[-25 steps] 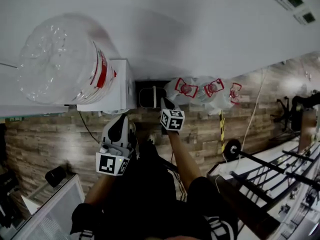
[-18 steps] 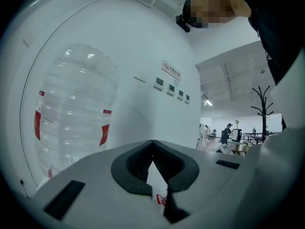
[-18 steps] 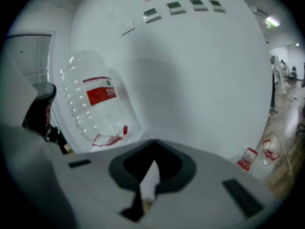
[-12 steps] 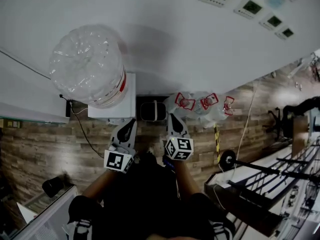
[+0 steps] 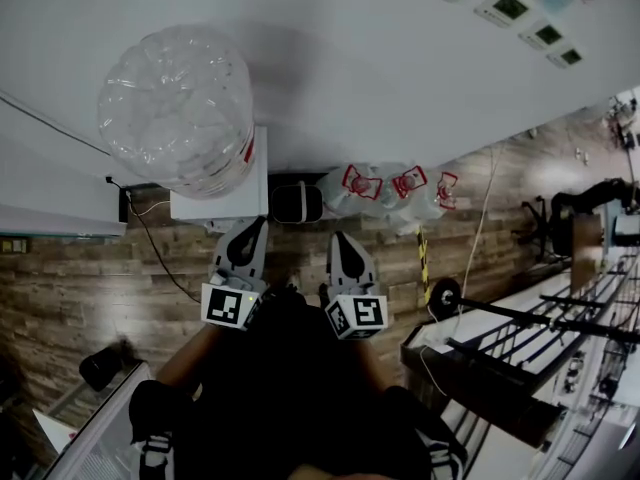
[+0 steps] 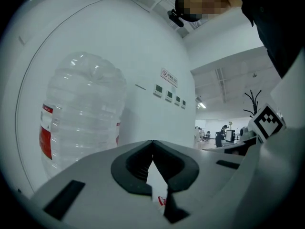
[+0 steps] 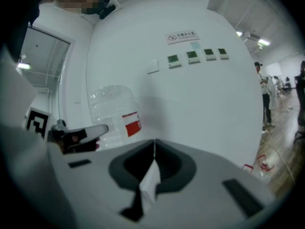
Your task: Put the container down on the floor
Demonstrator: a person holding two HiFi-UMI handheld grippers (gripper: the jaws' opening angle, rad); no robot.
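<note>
A big clear water jug [image 5: 175, 108] with a red label stands upside down on a white dispenser [image 5: 215, 204] by the wall; it also shows as the jug [image 6: 81, 123] in the left gripper view and the jug [image 7: 114, 113] in the right one. Several clear containers [image 5: 385, 190] with red tags stand on the wood floor by the wall. My left gripper [image 5: 252, 226] and right gripper [image 5: 342, 240] hang side by side close to my body, short of the containers. Both are shut and hold nothing, with their jaws meeting in the left gripper [image 6: 152, 144] and right gripper [image 7: 154, 144] views.
A small dark bin [image 5: 297, 203] sits between the dispenser and the containers. A black cable [image 5: 150, 243] trails over the floor at the left. A dark metal rack [image 5: 520, 338] and a wheel [image 5: 443, 296] stand at the right. Wall panels [image 7: 193, 56] hang above.
My right gripper has drawn back from the floor containers toward my body and now sits level with the left one. The head view has shifted a little.
</note>
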